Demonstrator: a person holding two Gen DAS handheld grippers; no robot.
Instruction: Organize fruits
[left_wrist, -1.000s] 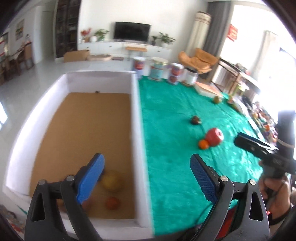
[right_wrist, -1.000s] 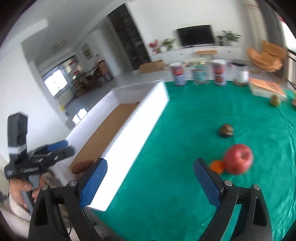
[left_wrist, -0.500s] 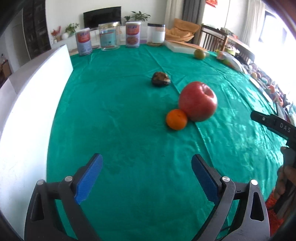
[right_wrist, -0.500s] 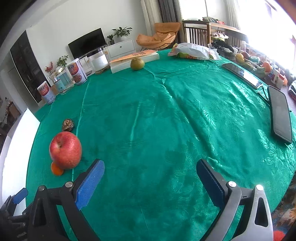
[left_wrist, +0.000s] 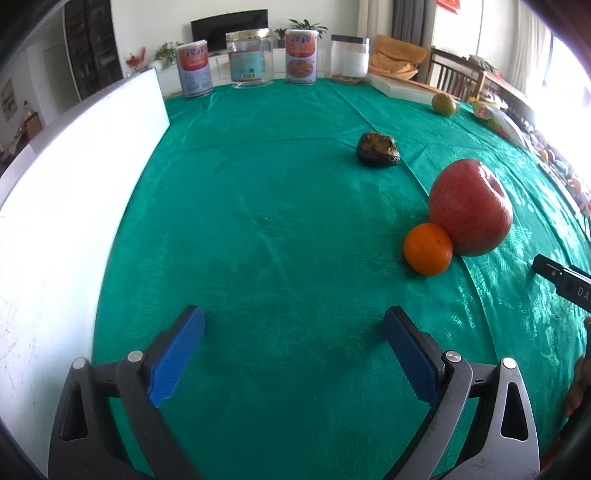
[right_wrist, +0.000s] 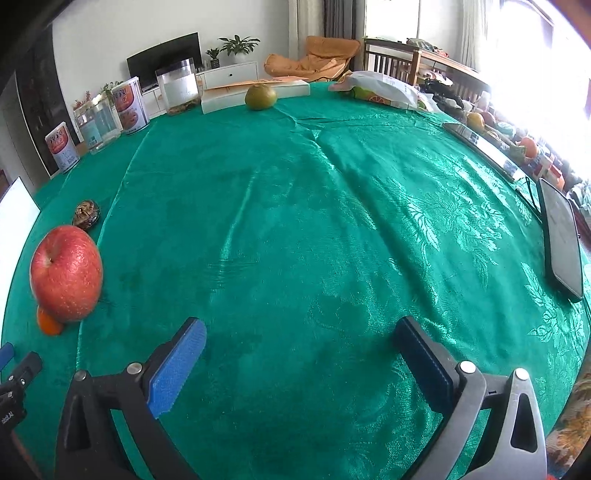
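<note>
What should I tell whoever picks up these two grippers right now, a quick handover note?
Left gripper: open, empty, over bare green cloth.
Right gripper: open, empty, its jaws have just been opening wider.
Red apple touches the small orange on the cloth; dark brown fruit lies behind them, green citrus at the far edge by the flat box.
White bin wall stands left.
Left: all four still lie outside the bin.

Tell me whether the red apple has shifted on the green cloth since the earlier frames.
No. The red apple still touches the small orange, with the dark brown fruit beyond it as before; only the cameras moved closer.
</note>
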